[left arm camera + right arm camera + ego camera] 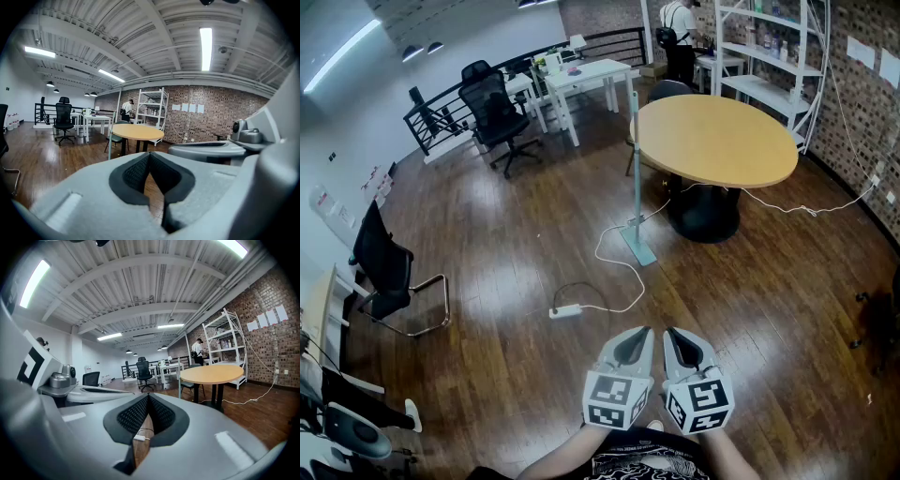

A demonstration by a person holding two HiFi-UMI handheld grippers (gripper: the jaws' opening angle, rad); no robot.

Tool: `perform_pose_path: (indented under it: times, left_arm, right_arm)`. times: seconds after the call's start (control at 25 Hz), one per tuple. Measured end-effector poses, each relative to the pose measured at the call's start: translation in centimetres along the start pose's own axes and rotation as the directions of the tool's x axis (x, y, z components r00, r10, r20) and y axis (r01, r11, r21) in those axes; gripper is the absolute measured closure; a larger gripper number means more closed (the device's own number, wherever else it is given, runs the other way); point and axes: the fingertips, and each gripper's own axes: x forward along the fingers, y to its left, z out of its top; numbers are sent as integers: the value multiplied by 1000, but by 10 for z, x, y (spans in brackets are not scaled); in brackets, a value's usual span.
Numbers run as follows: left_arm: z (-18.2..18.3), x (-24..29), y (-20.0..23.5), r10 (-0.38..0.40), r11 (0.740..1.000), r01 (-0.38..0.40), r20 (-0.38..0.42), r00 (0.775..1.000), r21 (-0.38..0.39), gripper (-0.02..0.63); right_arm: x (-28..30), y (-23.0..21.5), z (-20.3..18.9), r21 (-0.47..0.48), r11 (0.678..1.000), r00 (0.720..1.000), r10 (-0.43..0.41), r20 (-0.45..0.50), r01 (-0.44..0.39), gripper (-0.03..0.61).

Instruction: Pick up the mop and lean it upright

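1. Pale green, long-handled flat mop (635,169): stands upright near the middle of the head view, with its flat head down on the dark wooden plank floor (487,234) and its handle up against the 9 o'clock rim of the round table.
2. Round light-wood table (722,141) on a black pedestal: sits at 3 o'clock of the mop handle and meets it at the rim.
3. Thin white cable (614,262): loops across the floor from beside the mop's head toward 7 o'clock and ends at a white power strip (565,310).
4. Second white cable (811,211): trails from under the table toward 3 o'clock, as far as the red brick wall (862,103).
5. Grey hand-held left gripper (637,336): held low at 6 o'clock of the mop and well apart from it, jaws closed together with nothing between the black ribbed pads.
6. Grey hand-held right gripper (678,336): just beside the left one at its 3 o'clock, likewise closed tight and empty.
7. Black mesh office chair (497,112) on castors and white desk (591,73): stand at 10 and 11 o'clock of the mop, well apart from it.
8. Black cantilever chair (389,272) with a chrome frame: stands at 9 o'clock, near the left edge of the head view.
9. White metal shelf rack (769,47): rises at 1 o'clock beyond the table, with a person (680,37) in a white top standing near it.
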Motion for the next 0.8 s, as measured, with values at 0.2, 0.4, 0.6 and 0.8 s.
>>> perform_pose_path:
  times: [0.2,0.4,0.6,0.8]
  left_arm:
    - [1,24,9,5,1000,-6,-19,1000,-9,611]
    - [8,62,32,-8,1000,8,-27,1000,-8,611]
    - [19,108,74,-29,1000,29,-25,999,-12,611]
    - [44,152,132,-51,998,50,-31,998,-31,611]
  right_arm:
    - [20,-18,4,4,1000,1000,5,-8,-5,578]
    - [59,-33,11,1,1000,1000,4,-13,-3,578]
    - [116,-52,18,0,1000,1000,-22,-19,22,578]
    - [190,-59,38,4,999,999,-35,-40,35,578]
